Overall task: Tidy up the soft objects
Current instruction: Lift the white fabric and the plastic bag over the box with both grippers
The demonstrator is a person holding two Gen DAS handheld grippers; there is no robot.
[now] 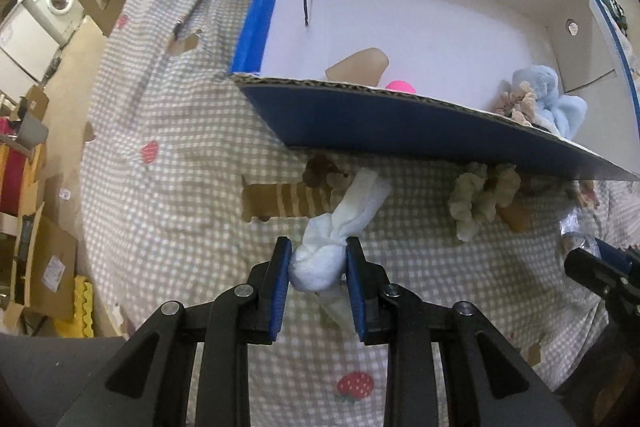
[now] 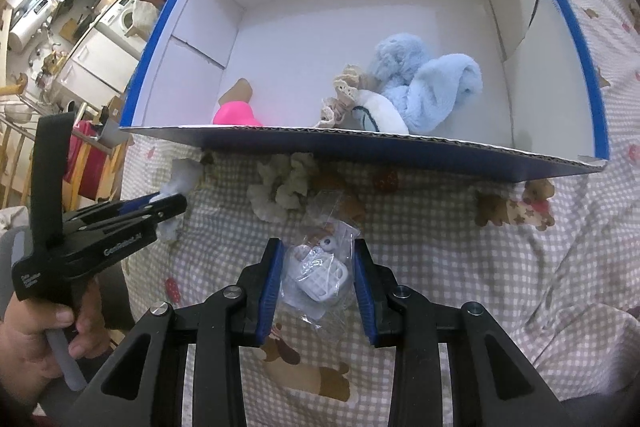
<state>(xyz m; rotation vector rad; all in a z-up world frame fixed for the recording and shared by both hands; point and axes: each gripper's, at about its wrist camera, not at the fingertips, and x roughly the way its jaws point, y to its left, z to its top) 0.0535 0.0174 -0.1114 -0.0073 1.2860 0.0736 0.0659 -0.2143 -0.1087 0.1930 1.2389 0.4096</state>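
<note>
The box (image 1: pixel 400 115), blue outside and white inside, stood open on the checked bedsheet (image 1: pixel 168 155), and everything else lay in or near it. The left gripper (image 1: pixel 318 263) was clamped on a knotted pale-blue cloth (image 1: pixel 320 259), its blue pads pressing the knot from both sides just before the box's near wall; the cloth's loose white tail (image 1: pixel 366 195) reached toward that wall, and a second end hung below the knot. In the right wrist view the same gripper (image 2: pixel 160 201) showed from the side, left of the box's near corner, with a hand (image 2: pixel 36 331) around its grip. The right gripper (image 2: pixel 318 267) held a clear plastic bag (image 2: pixel 320 271) with a small white item inside, also before the near wall; the pads touched the crinkled plastic on both sides, so the jaws were closed on the bag. Between the two grippers, right against the foot of the near wall, lay a cream scrunchie (image 1: pixel 480 199). Inside the box, a fluffy light-blue plush (image 2: pixel 424 83) sat toward the right side, with a lace-trimmed piece (image 2: pixel 340 95) and a white one (image 2: pixel 380 115) touching it by the near wall. A bright pink thing (image 2: pixel 234 115) and a tan one (image 2: pixel 240 91) lay together inside the box near its left side, close to the near wall.
</note>
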